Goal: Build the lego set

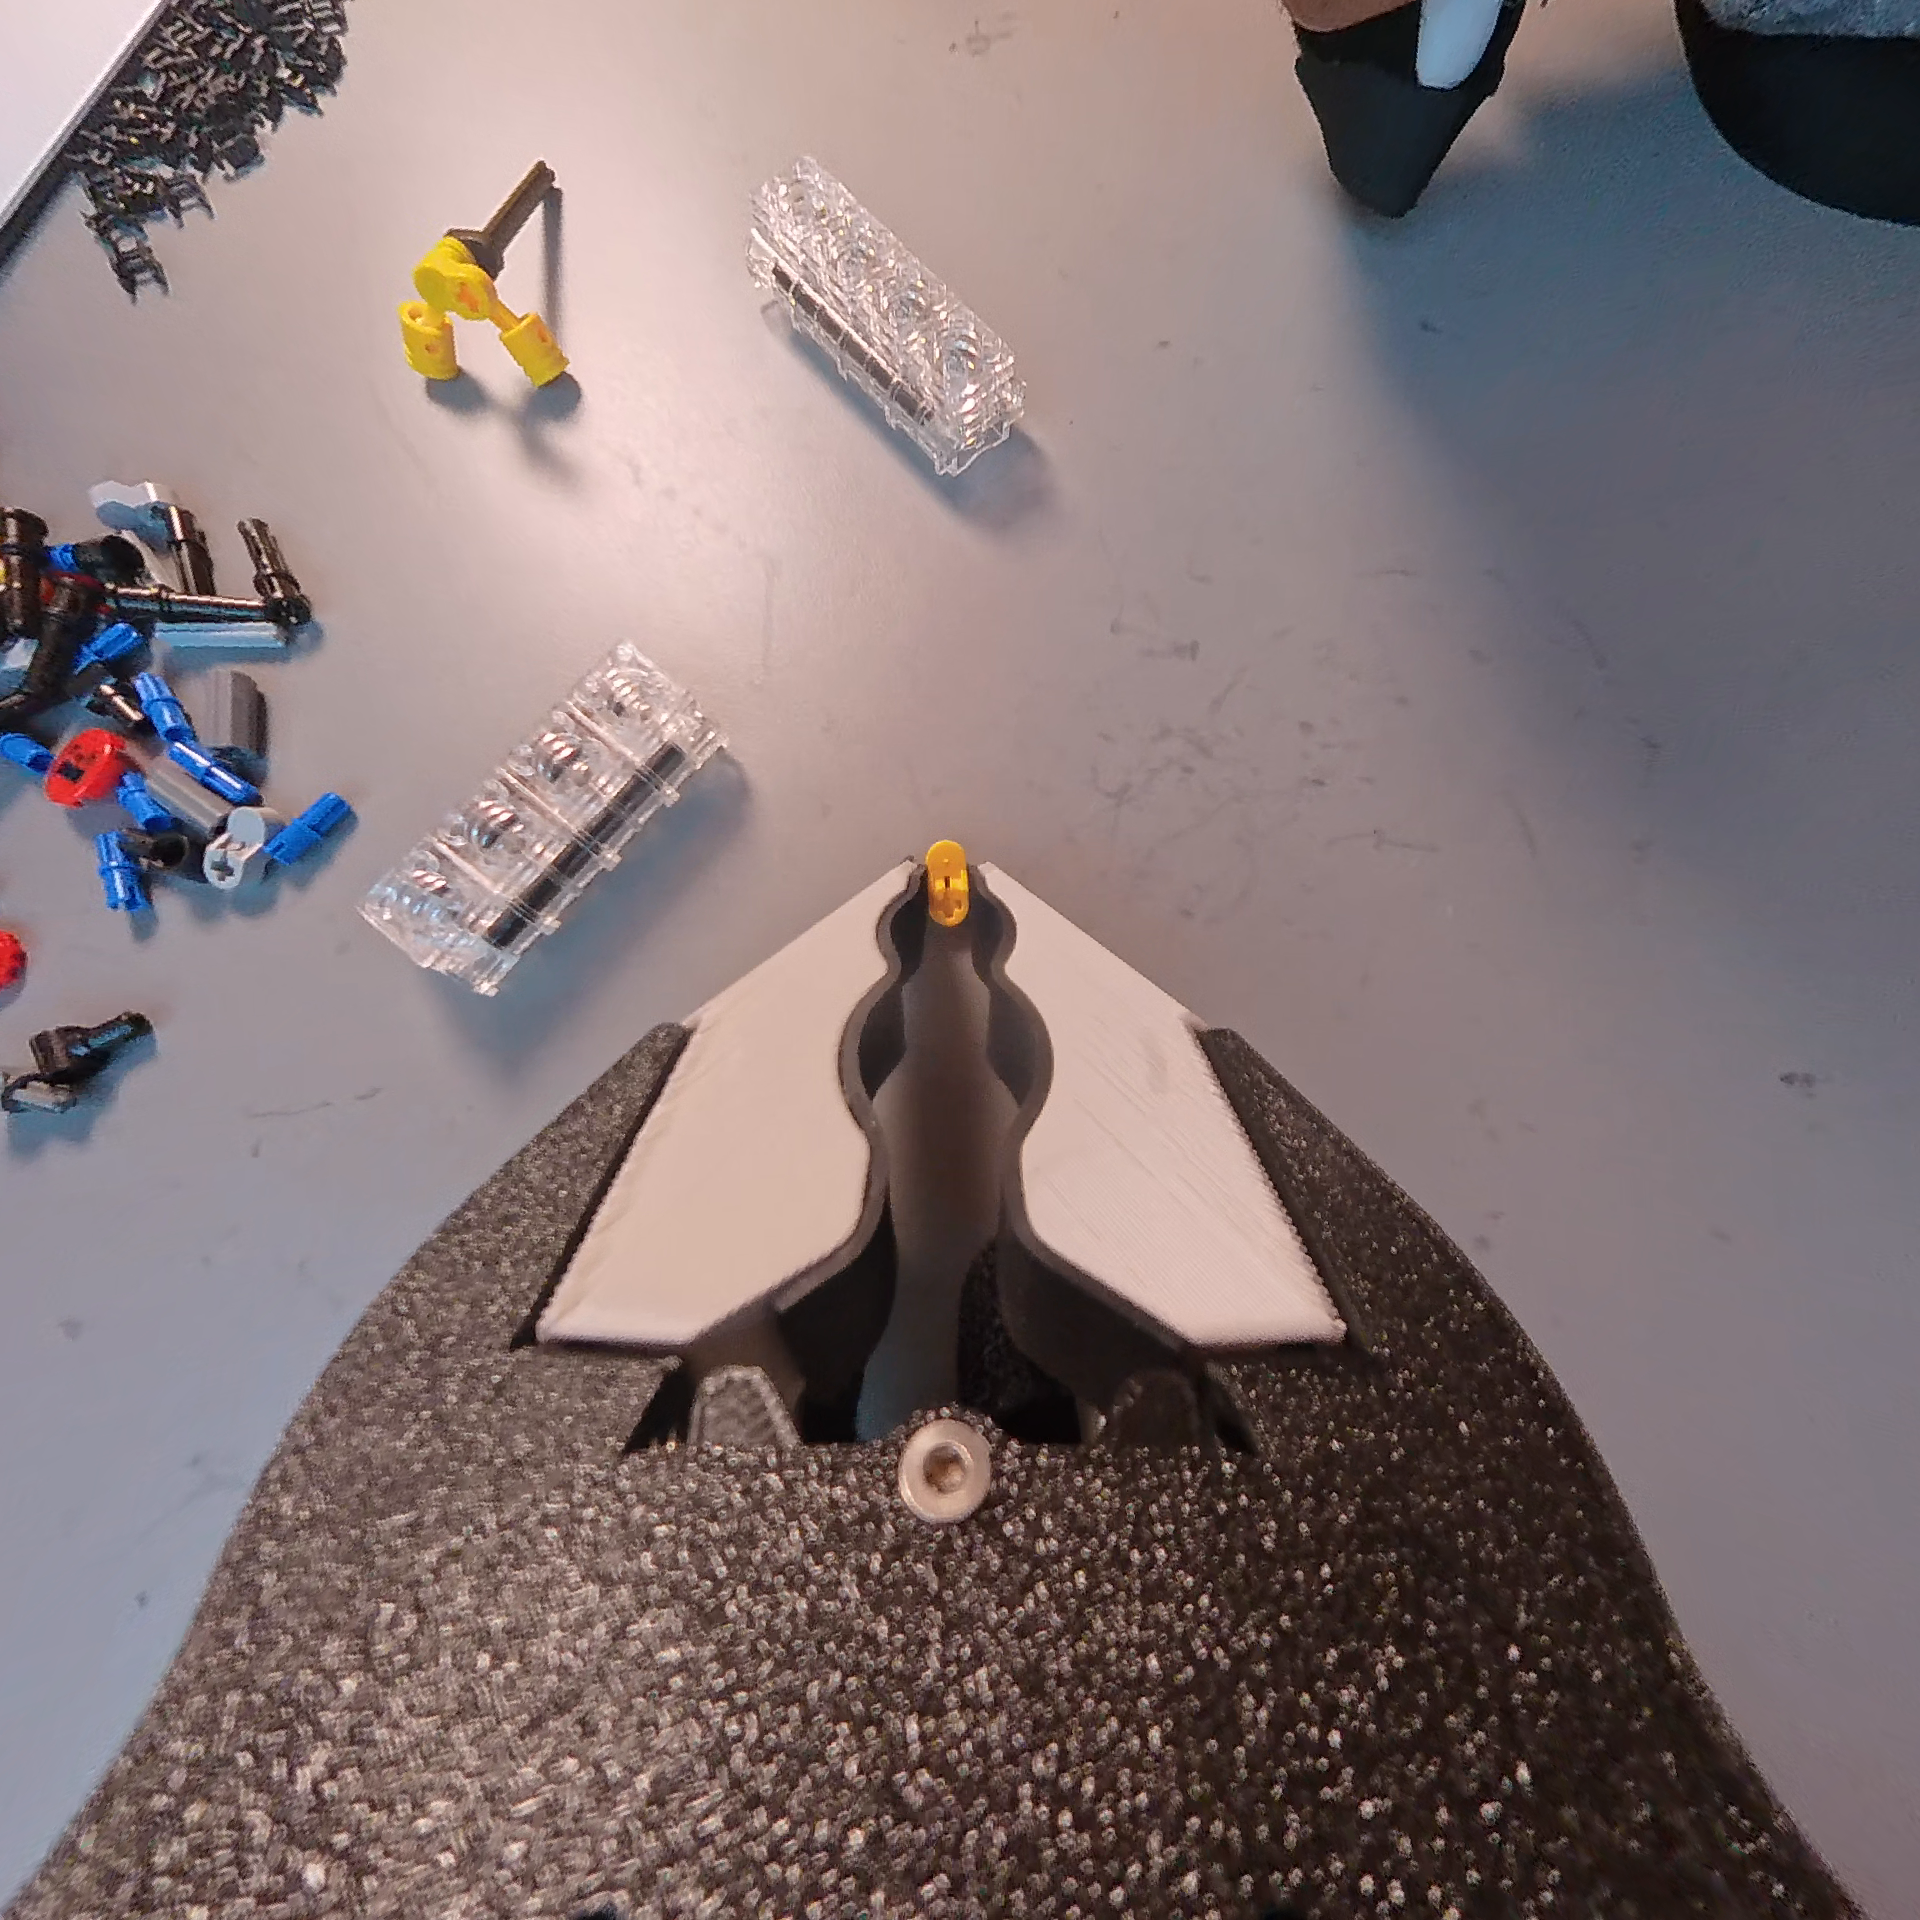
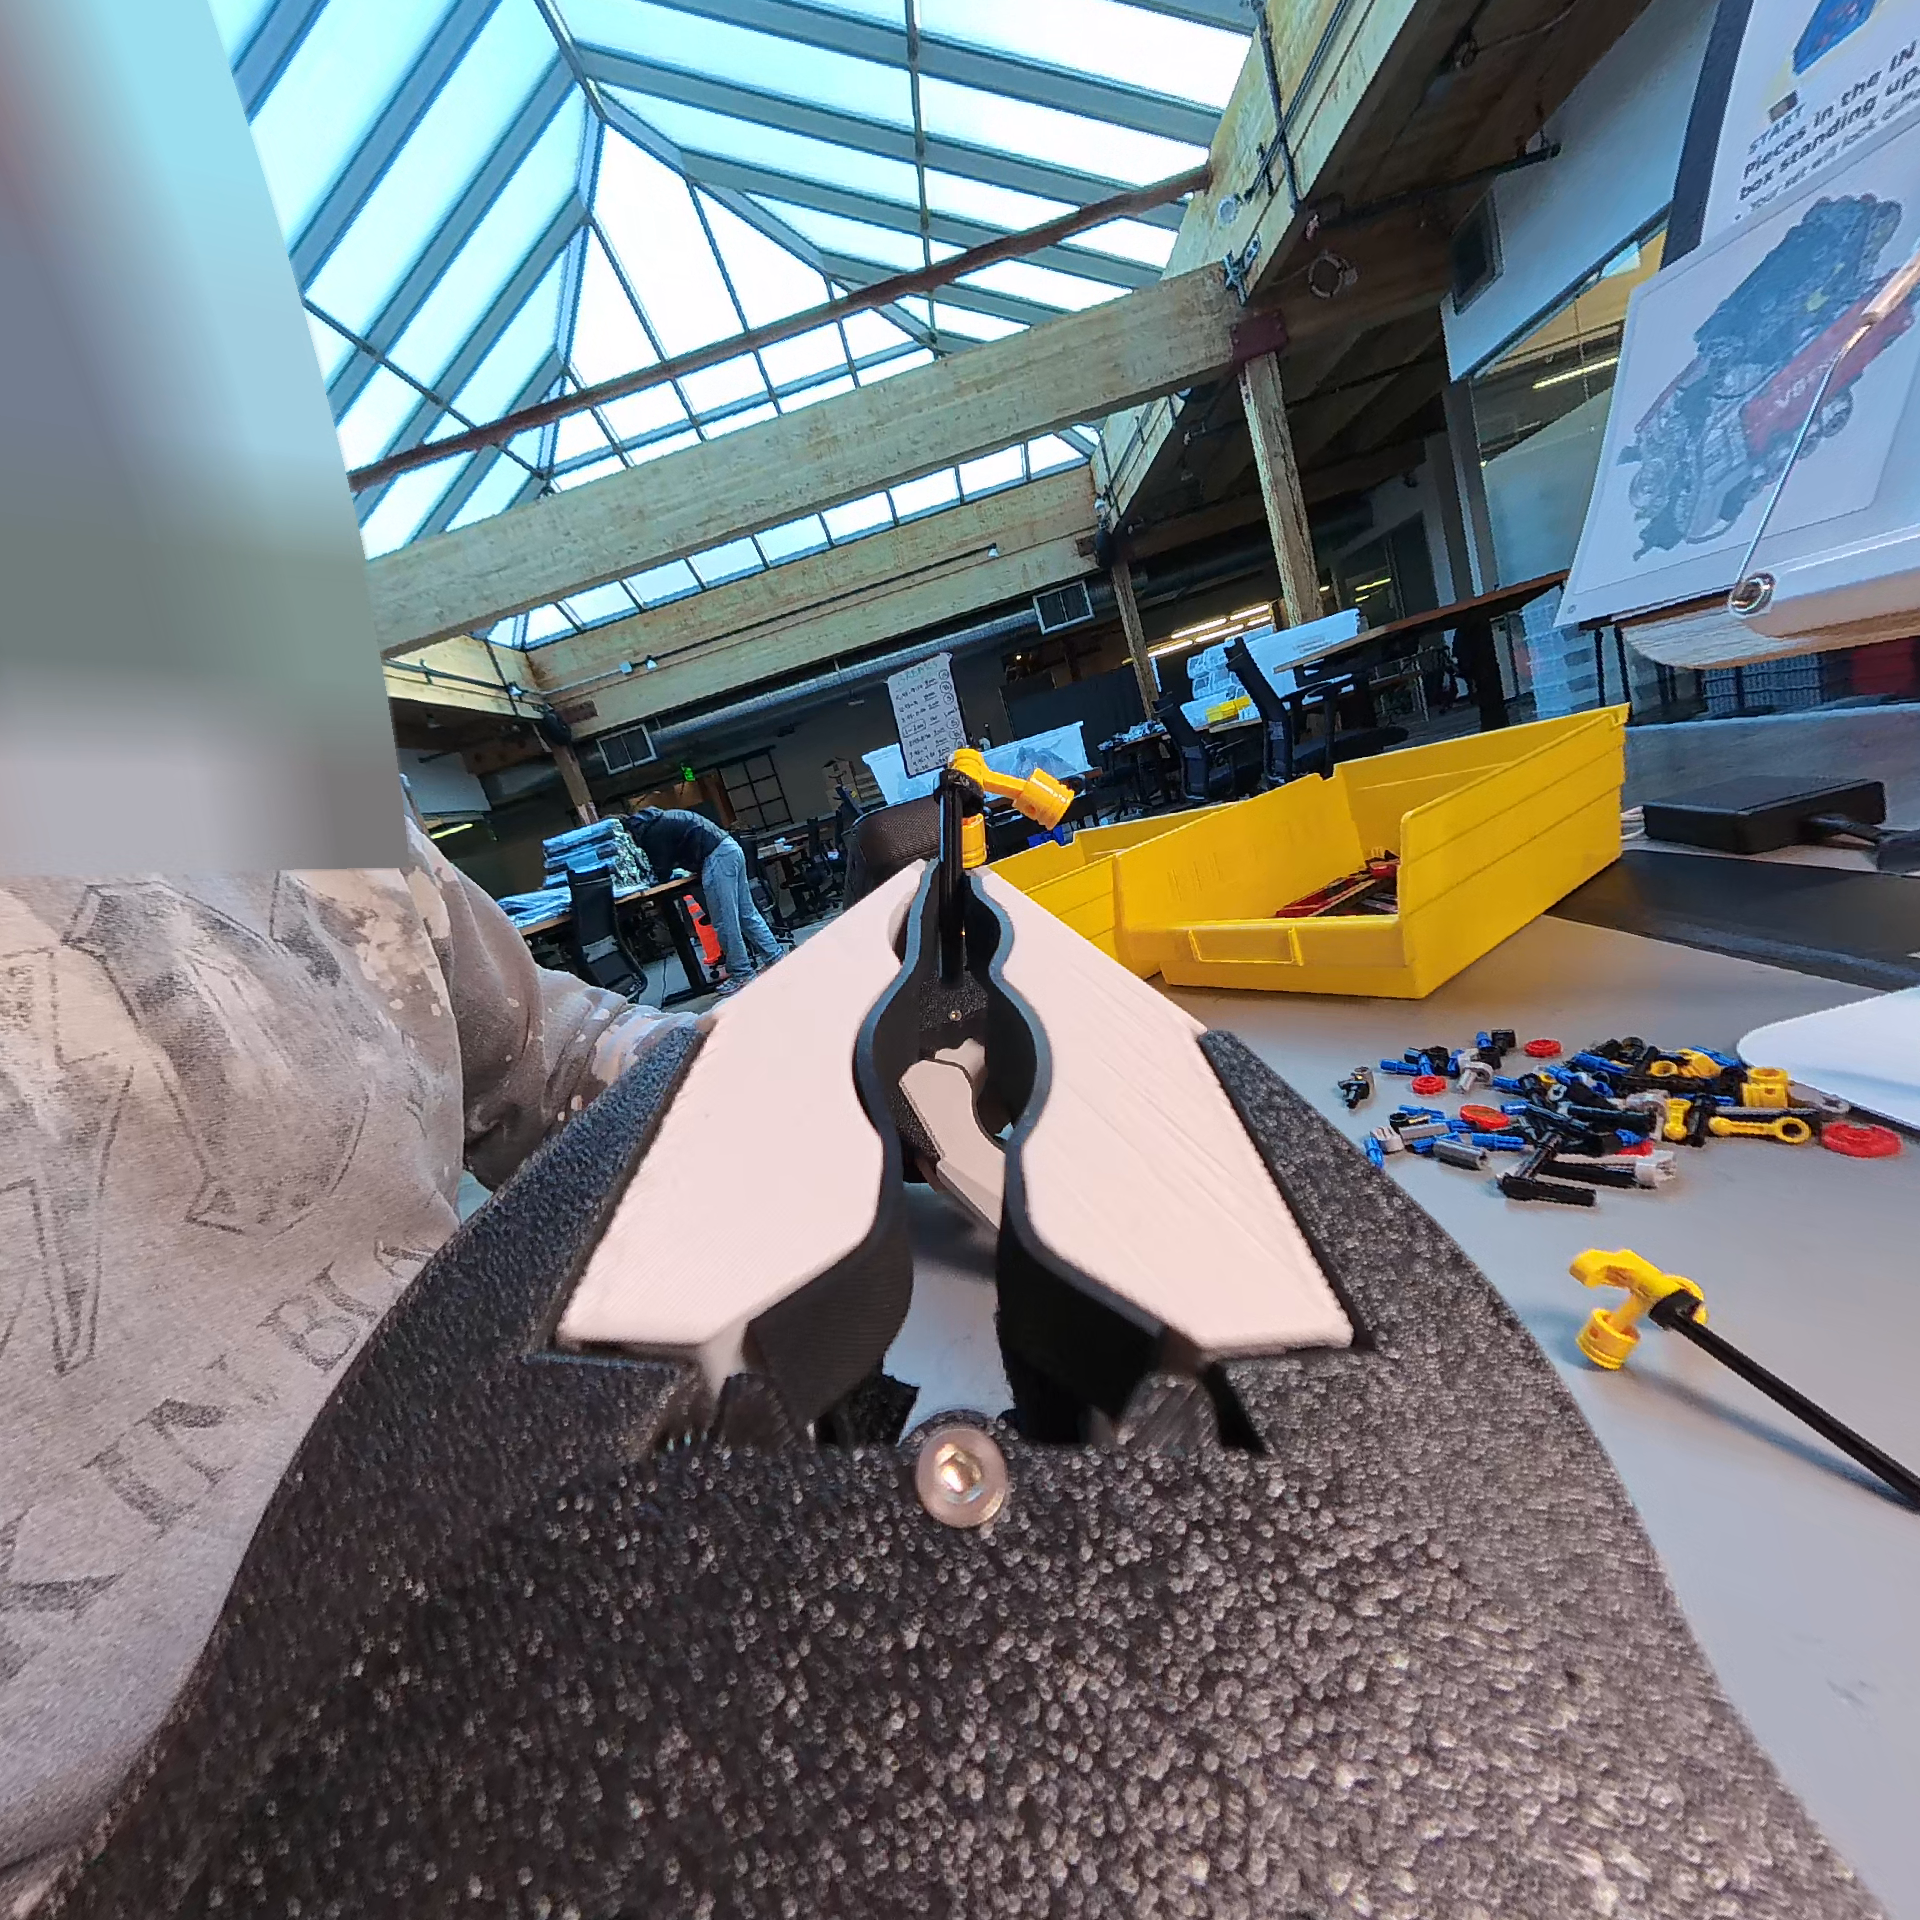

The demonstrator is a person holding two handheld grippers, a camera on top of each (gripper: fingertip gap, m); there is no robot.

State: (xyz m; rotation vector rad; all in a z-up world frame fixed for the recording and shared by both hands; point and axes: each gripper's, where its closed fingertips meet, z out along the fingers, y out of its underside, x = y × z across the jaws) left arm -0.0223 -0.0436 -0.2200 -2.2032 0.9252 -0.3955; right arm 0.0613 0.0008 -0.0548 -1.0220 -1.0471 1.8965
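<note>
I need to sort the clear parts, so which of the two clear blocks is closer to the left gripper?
The lower clear block, just left of the left gripper tips. The other clear block lies farther up the table.

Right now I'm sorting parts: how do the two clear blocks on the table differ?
The near clear block lies beside the colourful parts pile; the far clear block lies farther from it. They slant opposite ways. Both are transparent, studded, with a dark rod inside.
</note>
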